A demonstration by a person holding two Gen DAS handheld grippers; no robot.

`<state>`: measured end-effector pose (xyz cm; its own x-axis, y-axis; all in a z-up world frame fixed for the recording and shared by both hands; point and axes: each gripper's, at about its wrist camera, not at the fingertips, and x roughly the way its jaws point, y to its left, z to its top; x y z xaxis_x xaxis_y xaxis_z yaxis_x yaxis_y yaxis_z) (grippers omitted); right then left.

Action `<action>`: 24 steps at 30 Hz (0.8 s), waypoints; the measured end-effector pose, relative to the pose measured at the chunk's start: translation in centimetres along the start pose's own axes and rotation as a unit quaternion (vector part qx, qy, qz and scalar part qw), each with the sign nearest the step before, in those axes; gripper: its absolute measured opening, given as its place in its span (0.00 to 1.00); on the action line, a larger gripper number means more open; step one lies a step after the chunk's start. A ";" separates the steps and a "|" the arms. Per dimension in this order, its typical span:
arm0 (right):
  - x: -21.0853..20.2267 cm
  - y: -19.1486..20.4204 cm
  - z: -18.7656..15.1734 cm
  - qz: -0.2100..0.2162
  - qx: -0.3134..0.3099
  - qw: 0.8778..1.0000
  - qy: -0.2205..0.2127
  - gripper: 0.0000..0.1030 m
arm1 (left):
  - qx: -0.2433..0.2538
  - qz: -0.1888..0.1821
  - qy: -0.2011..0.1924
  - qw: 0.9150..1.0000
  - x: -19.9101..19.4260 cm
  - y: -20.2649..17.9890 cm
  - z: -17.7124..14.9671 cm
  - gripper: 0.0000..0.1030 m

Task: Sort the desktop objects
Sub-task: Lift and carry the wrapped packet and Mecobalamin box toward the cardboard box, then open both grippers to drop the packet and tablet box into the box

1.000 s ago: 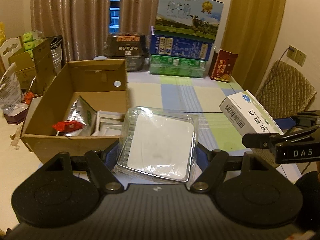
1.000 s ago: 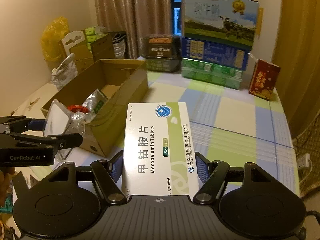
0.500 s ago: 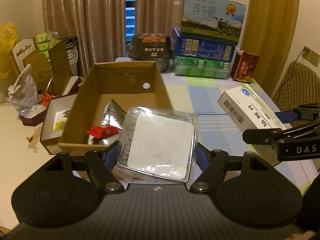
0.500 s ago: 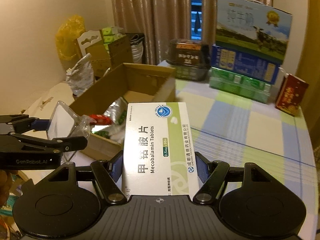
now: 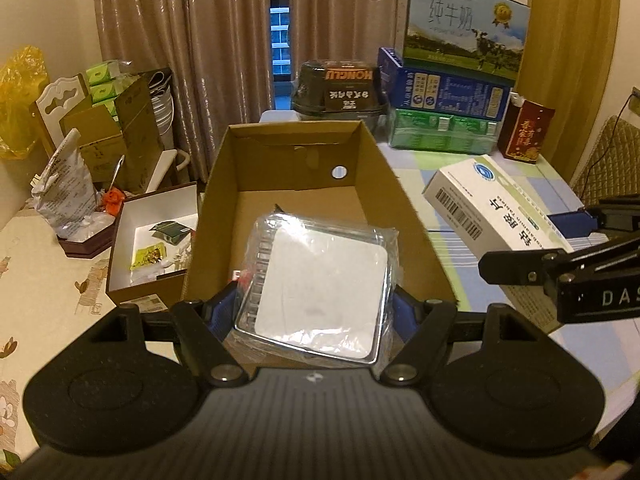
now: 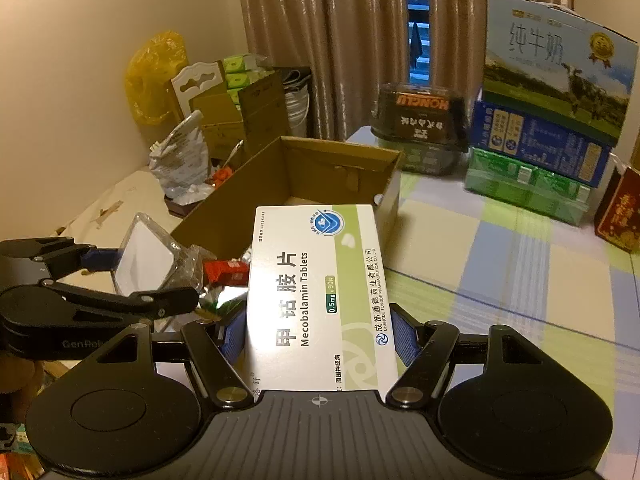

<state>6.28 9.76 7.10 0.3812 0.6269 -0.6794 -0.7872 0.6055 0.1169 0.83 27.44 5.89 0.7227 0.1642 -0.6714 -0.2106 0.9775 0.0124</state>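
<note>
Stretching right of the cardboard box (image 5: 384, 184), the checked bench (image 6: 500, 264) lies bare up to the stacked milk cartons (image 5: 452, 80) along its far edge. The box stands open-topped at the bench's left side; a red packet (image 6: 226, 272) and a silver pouch (image 6: 224, 294) lie inside, near its front. Left of it, a smaller white-lined box (image 5: 132, 236) holds small packets. The left gripper (image 5: 316, 312) is clamped on a plastic-wrapped white square tray (image 5: 320, 284), held over the box's near wall. The right gripper (image 6: 320, 340) is clamped on a Mecobalamin tablet carton (image 6: 316, 296), held above the bench just right of the box.
</note>
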 end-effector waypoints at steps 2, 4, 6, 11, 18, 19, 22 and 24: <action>0.6 0.3 0.4 0.000 0.000 1.000 -0.001 0.66 | 0.001 0.002 0.002 1.000 0.5 0.5 0.2 0.70; 1.2 0.5 0.8 0.000 -0.001 1.000 0.000 0.66 | 0.005 0.005 0.004 1.000 0.9 0.9 0.4 0.70; 1.7 0.7 1.1 -0.001 -0.001 1.000 -0.001 0.66 | 0.008 0.006 0.006 1.000 1.2 1.2 0.6 0.70; 2.9 0.6 1.7 -0.002 0.002 1.000 -0.001 0.66 | 0.010 0.007 0.010 1.000 2.1 1.9 1.1 0.70; 4.6 0.0 2.6 -0.007 0.014 1.000 0.001 0.66 | 0.015 0.005 0.011 1.000 3.3 2.7 2.1 0.70; 4.9 -0.2 2.8 -0.007 0.016 1.000 0.001 0.66 | 0.016 0.006 0.011 1.000 3.6 2.9 2.4 0.70; 5.7 -0.6 3.3 -0.008 0.020 1.000 0.002 0.66 | 0.021 0.006 0.012 1.000 4.4 3.1 3.0 0.70; 6.2 -0.7 3.5 -0.010 0.021 1.000 0.002 0.66 | 0.025 0.003 0.014 1.000 5.1 3.2 3.4 0.70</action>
<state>10.94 14.98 5.33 0.3950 0.6130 -0.6843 -0.7589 0.6375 0.1331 6.03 31.87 5.02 0.7022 0.1677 -0.6919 -0.1811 0.9820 0.0542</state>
